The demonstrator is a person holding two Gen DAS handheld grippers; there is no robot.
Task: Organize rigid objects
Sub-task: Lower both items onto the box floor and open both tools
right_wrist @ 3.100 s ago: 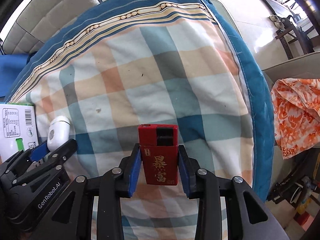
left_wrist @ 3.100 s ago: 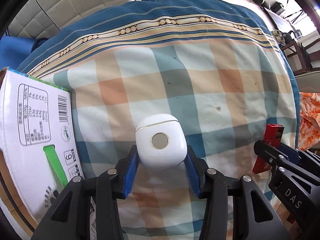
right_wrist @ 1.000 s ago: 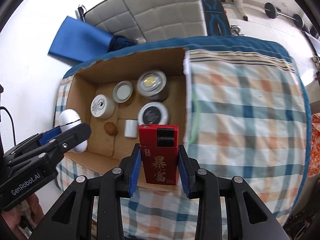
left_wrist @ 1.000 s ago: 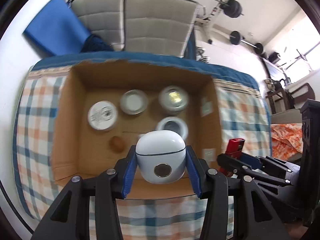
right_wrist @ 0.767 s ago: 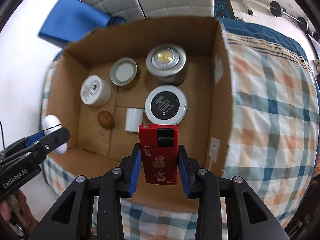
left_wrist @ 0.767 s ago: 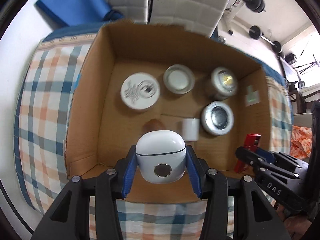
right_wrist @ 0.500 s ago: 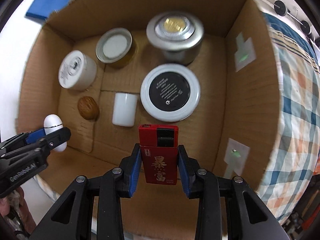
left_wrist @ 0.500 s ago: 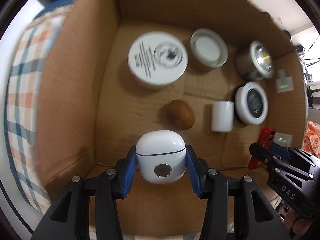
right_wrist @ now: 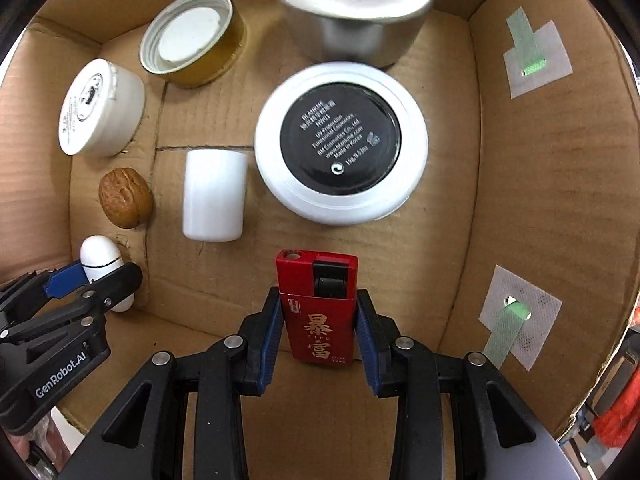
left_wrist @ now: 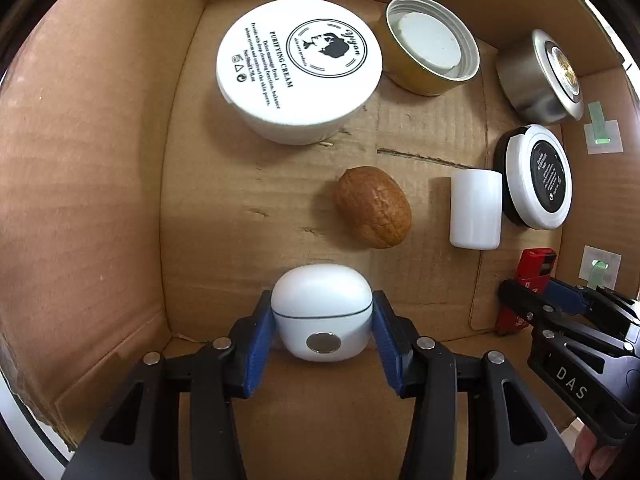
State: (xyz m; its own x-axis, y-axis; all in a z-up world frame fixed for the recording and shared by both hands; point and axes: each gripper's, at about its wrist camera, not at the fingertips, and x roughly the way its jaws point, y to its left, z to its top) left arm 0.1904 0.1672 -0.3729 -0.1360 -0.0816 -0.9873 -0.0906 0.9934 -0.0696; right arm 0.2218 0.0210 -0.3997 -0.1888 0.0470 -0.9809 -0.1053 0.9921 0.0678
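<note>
Half a second earlier both my grippers hung higher over the cardboard box (left_wrist: 80,168); since then I had lowered them, so the floor and its contents loomed larger. My left gripper (left_wrist: 323,320) was clamped on the white earbud case (left_wrist: 322,310), blue pads pressed against its two sides, the lid end pointing away from me toward the walnut (left_wrist: 373,207) and the round metal button facing up at the camera. It sat low in the near left corner; I could not tell whether it touched the floor. My right gripper (right_wrist: 317,326) was closed around the red lighter (right_wrist: 317,308), its long axis running along the fingers, the black-capped striker end pointing toward the black-topped white compact (right_wrist: 341,142). Beside the walnut lay a white cylinder (right_wrist: 213,195) on its side. Farther back stood the purifying cream jar (left_wrist: 298,68), a gold lid (left_wrist: 432,44) turned upside down, and a silver jar (right_wrist: 354,8).
</note>
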